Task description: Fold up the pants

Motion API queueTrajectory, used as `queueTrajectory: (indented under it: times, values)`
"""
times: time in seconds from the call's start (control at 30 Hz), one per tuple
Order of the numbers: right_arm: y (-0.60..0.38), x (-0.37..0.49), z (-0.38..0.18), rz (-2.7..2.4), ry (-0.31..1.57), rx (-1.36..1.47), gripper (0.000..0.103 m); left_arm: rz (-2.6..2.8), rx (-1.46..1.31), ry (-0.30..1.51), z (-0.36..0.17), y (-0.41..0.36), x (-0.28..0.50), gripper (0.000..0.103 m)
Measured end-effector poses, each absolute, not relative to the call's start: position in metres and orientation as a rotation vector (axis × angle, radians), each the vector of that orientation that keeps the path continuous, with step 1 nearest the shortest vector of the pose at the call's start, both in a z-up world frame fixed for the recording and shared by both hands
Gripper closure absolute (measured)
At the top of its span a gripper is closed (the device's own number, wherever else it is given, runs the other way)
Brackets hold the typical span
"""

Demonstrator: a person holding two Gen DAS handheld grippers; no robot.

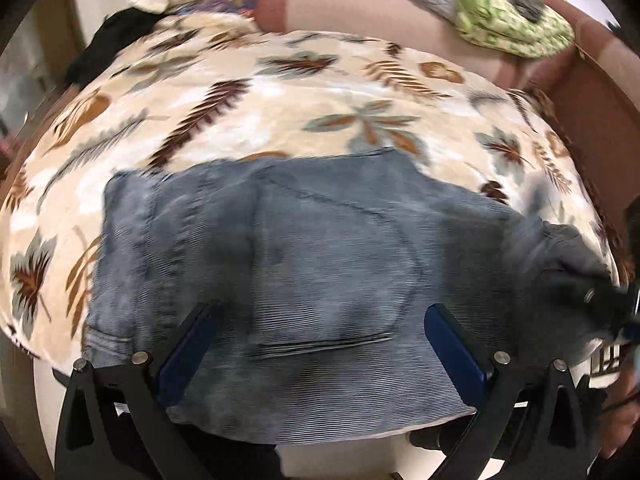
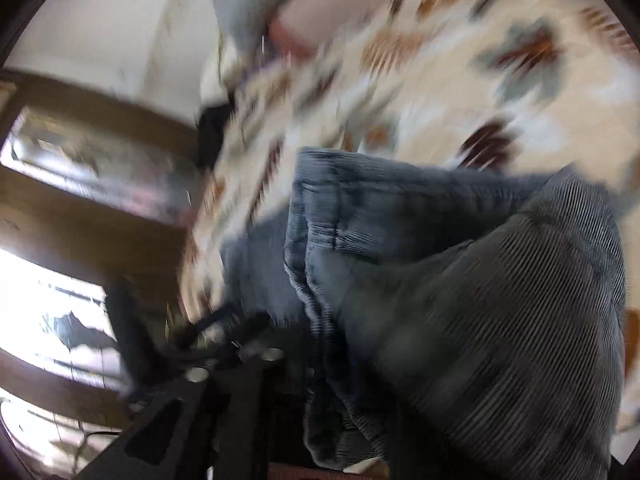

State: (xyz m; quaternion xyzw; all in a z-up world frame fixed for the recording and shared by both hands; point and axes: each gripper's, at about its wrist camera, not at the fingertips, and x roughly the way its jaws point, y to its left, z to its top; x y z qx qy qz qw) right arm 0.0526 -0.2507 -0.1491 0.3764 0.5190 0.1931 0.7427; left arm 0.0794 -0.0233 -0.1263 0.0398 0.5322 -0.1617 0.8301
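Grey corduroy pants (image 1: 304,248) lying crosswise beneath the left gripper (image 1: 320,320), jaws apart, empty; right gripper (image 2: 224,344) blurred, state indeterminable.

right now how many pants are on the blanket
1: grey-blue corduroy pants lie on the leaf-print blanket, near its front edge, under the left gripper. Others may be hidden among the clothes behind.

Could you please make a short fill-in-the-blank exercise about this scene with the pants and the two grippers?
1. The grey-blue corduroy pants lie on a blanket printed with ____.
2. The left gripper has its jaws ____, with nothing pressed between them.
3. The green patterned cloth lies on the ____ sofa behind the blanket.

Missing words: leaves; open; pink
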Motion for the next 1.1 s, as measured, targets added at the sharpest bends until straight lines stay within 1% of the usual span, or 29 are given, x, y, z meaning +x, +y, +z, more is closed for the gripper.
queueTrajectory:
  times: [0.03, 0.07, 0.13, 0.2, 0.27, 0.37, 0.47, 0.53, 0.63, 0.8, 0.9, 0.93, 0.97, 1.0, 1.03, 1.1]
  values:
    - [-0.238, 0.058, -0.153, 0.461, 1.156, 0.816, 0.043, -0.333, 0.076, 1.134, -0.128, -0.018, 0.081, 0.000]
    - [-0.230, 0.059, -0.152, 0.482, 1.157, 0.793, 0.041, -0.324, 0.068, 1.139, -0.129, -0.013, 0.082, 0.000]
    - [-0.223, 0.055, -0.136, 0.516, 1.098, 0.723, 0.041, -0.331, 0.041, 1.148, -0.131, -0.004, 0.084, 0.000]
    - [-0.240, 0.048, -0.119, 0.521, 1.005, 0.738, 0.041, -0.341, 0.028, 1.148, -0.130, -0.003, 0.084, 0.000]
    - [-0.275, 0.032, -0.103, 0.471, 0.894, 0.779, 0.041, -0.359, 0.032, 1.146, -0.129, -0.007, 0.082, 0.000]
    - [-0.325, 0.004, -0.096, 0.400, 0.801, 0.860, 0.037, -0.405, 0.037, 1.136, -0.125, -0.017, 0.074, 0.000]
    - [-0.352, -0.019, -0.106, 0.304, 0.817, 0.876, 0.036, -0.461, 0.054, 1.132, -0.122, -0.033, 0.063, 0.000]
    - [-0.363, -0.035, -0.122, 0.252, 0.862, 0.890, 0.036, -0.501, 0.088, 1.128, -0.122, -0.046, 0.054, 0.000]
    - [-0.370, -0.051, -0.137, 0.256, 0.888, 0.936, 0.036, -0.544, 0.142, 1.122, -0.121, -0.063, 0.039, 0.000]
    - [-0.361, -0.049, -0.139, 0.269, 0.906, 0.927, 0.036, -0.649, 0.134, 1.095, -0.115, -0.081, 0.026, 0.000]
    - [-0.354, -0.041, -0.131, 0.162, 0.906, 0.842, 0.036, -0.649, 0.145, 1.113, -0.113, -0.091, 0.028, 0.000]
    - [-0.348, -0.035, -0.128, 0.153, 0.923, 0.798, 0.040, -0.658, 0.142, 1.113, -0.111, -0.092, 0.028, 0.000]
    - [-0.343, -0.031, -0.127, 0.160, 0.935, 0.773, 0.045, -0.666, 0.145, 1.102, -0.109, -0.091, 0.027, 0.000]
    - [-0.336, -0.025, -0.125, 0.170, 0.949, 0.743, 0.062, -0.665, 0.152, 1.090, -0.107, -0.089, 0.026, 0.000]
    - [-0.328, -0.018, -0.127, 0.173, 0.973, 0.719, 0.067, -0.656, 0.160, 1.078, -0.106, -0.086, 0.026, 0.000]
    - [-0.313, 0.002, -0.143, 0.213, 1.040, 0.731, 0.068, -0.634, 0.154, 1.073, -0.107, -0.077, 0.028, 0.000]
